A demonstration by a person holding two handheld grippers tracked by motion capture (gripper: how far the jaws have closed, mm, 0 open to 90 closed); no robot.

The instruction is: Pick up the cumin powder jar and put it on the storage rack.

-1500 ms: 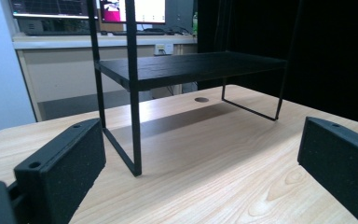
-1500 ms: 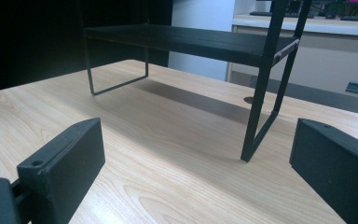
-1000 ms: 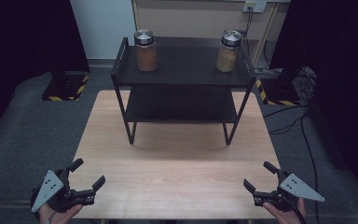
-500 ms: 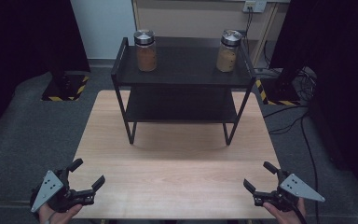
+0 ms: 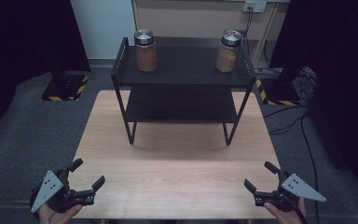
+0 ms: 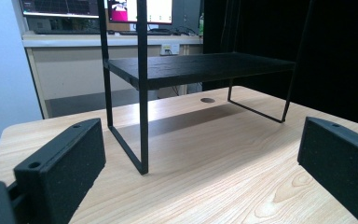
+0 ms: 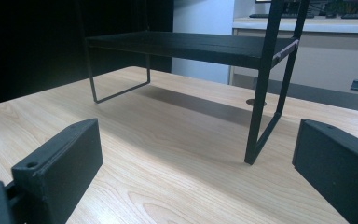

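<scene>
— Surface and room?
— Pale wood-grain desk [image 5: 177, 177], standing on grey carpet [image 5: 32, 121]. Dark curtains on both sides, a white wall panel and a beige counter with a power socket [image 5: 255, 5] behind.
— On the desk?
— A black two-tier metal rack [image 5: 182, 77] at the far half. Two glass jars on its top shelf: left jar [image 5: 145, 50] with reddish-brown contents, right jar [image 5: 227, 51] with paler tan contents, both capped in silver, upright, well apart.
— Hand-held grippers?
— Left hand-held gripper [image 5: 86, 172] over the near left corner, jaws spread wide, nothing between. Right hand-held gripper [image 5: 261, 175] over the near right corner, jaws just opened further, wide, likewise empty. Both pointed toward the rack, well short of it.
</scene>
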